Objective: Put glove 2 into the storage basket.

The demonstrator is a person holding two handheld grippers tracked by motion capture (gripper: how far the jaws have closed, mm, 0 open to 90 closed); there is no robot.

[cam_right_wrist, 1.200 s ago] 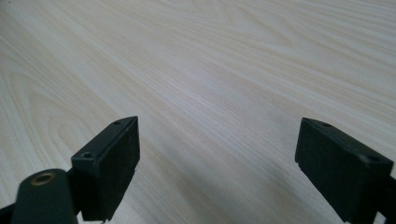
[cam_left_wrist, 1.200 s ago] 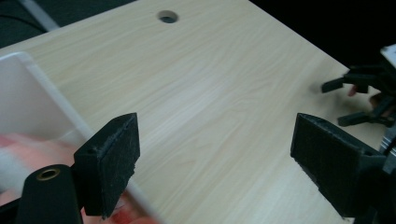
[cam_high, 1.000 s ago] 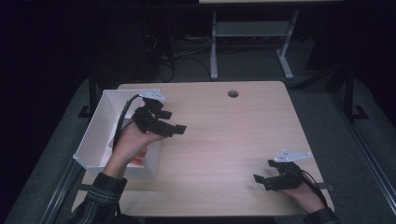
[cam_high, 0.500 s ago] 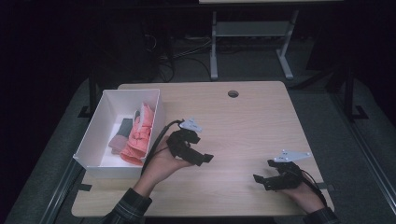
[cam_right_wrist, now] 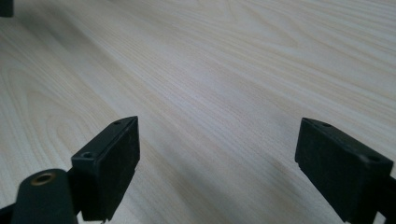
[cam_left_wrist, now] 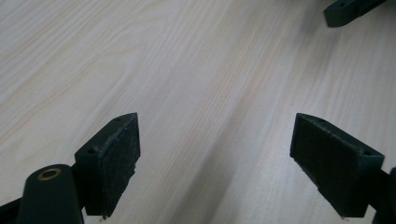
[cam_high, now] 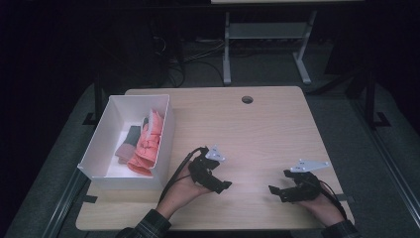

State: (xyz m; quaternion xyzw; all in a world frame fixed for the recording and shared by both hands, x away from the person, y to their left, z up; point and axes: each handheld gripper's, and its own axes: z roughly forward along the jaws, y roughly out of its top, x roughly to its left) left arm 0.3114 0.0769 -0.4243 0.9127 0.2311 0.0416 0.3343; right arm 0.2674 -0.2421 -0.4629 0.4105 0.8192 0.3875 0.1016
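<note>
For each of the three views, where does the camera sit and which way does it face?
High view: above the person's side, looking forward and down on the table with the white bin; forearms, left gripper, right gripper.
Left gripper view: rides the left gripper, looking along open jaws at bare tabletop; the other gripper's tip shows top right.
Right gripper view: rides the right gripper, open jaws over tabletop.
Shared: the same wood-grain table.

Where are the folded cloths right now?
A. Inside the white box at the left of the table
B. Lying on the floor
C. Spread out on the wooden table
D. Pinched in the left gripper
A: the pink and grey cloths lie inside the white box, while the left gripper is open over bare wooden table.
</note>
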